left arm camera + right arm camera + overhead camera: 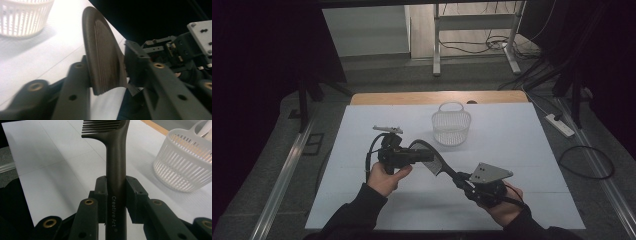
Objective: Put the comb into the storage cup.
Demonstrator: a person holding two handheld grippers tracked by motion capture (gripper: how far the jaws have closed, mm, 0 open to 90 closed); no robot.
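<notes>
A white sheet [362, 200] covers the table, with a dim floor, cables and a metal frame beyond its far edge. Above the sheet the person holds a dark comb [432, 157] between the two tools. The right gripper [460, 180] is clenched on the comb's handle: in the right gripper view the pads press on both sides of the handle (the words "Creative Art" run along it) and the toothed head lies beyond the fingertips, pointing away from the hand. In the high view the comb's long axis slants from the right gripper, lower right, up to the left gripper [427, 156], upper left. The left gripper is closed on the toothed head: in the left gripper view the head [103, 53] stands on edge between the fingers, its curved back toward the left finger [77, 82] and its handle end toward the right one. A white slotted basket [451, 127] stands on the sheet beyond the comb, well apart from both sets of fingers.
</notes>
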